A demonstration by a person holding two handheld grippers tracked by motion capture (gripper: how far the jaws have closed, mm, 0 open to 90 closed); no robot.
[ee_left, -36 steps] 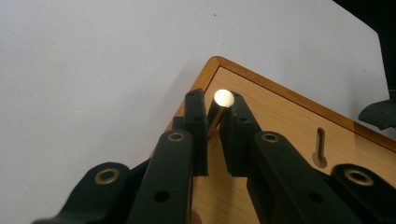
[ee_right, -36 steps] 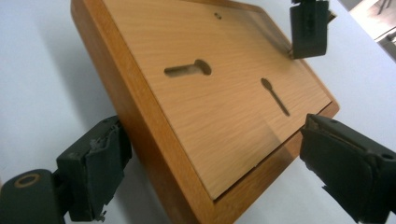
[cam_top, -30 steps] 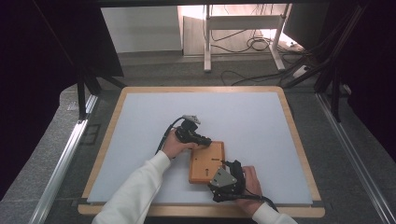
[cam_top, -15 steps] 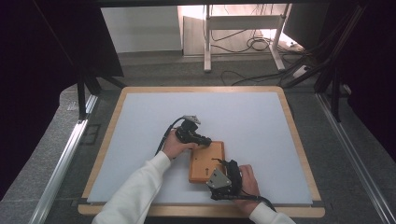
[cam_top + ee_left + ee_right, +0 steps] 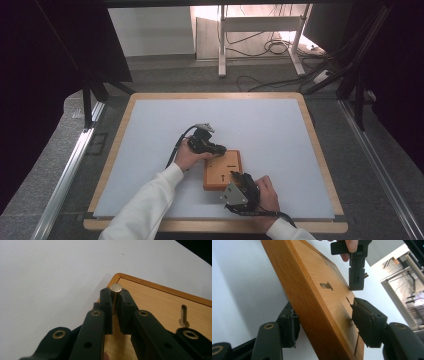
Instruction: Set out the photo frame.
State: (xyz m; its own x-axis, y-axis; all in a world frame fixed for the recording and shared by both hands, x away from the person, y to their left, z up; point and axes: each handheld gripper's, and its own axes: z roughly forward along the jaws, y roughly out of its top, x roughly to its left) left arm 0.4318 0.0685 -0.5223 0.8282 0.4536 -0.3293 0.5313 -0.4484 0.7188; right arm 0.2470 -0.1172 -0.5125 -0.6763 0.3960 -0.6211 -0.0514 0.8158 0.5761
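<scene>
We take the wooden board [image 5: 222,170], lying on the white mat [image 5: 150,145], as our landmark. At its far-left corner our left gripper [image 5: 115,305] clamps a small brass pin [image 5: 116,288] upright between its jaws. Our right gripper [image 5: 324,322] straddles the board's near edge, jaws apart, not yet pinching. We judge the pin is meant for a board hole, so we steady the board first, then keep the pin vertical and lower it slowly.
</scene>
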